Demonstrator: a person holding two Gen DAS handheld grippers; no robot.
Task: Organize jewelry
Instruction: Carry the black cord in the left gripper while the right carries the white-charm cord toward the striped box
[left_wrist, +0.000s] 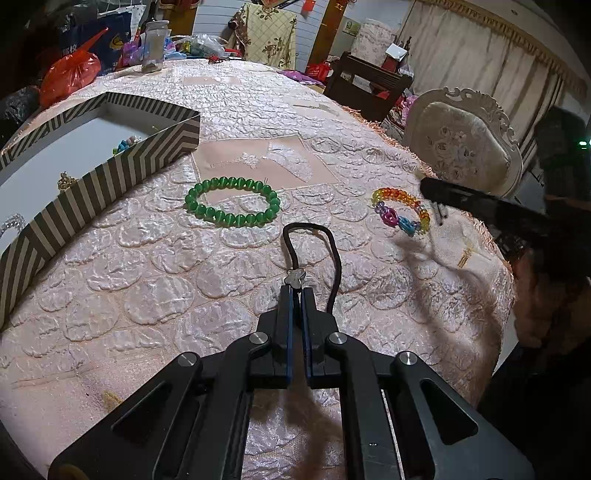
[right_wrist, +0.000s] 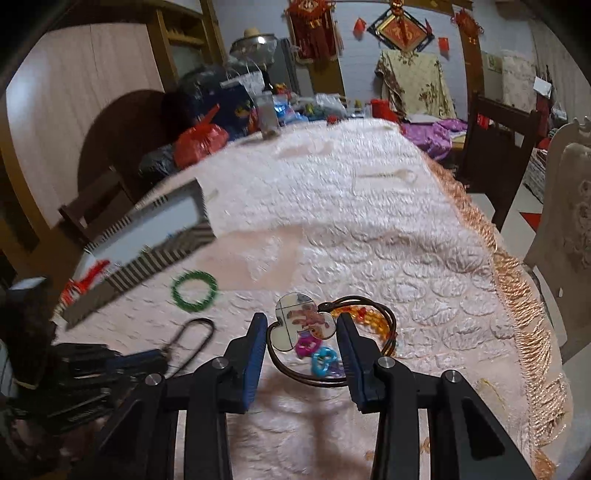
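Observation:
My left gripper (left_wrist: 296, 286) is shut on a dark cord necklace (left_wrist: 332, 254) at its small grey charm (left_wrist: 296, 277); the cord loops forward on the tablecloth. A green bead bracelet (left_wrist: 232, 201) lies ahead, also in the right wrist view (right_wrist: 194, 290). A rainbow bead bracelet (left_wrist: 402, 210) lies to the right. My right gripper (right_wrist: 302, 325) is open; a flat pale pendant (right_wrist: 301, 323) on a brown cord (right_wrist: 384, 325) sits between its fingers above the rainbow bracelet (right_wrist: 321, 360). Whether it touches the pads is unclear. The striped box (left_wrist: 110, 184) stands at left.
The box holds a few small jewelry pieces (left_wrist: 125, 144). Bags and a jar (left_wrist: 153, 46) crowd the table's far end. An upholstered chair (left_wrist: 465, 144) stands past the fringed right edge (right_wrist: 517, 280). The right gripper shows as a dark bar in the left wrist view (left_wrist: 480, 206).

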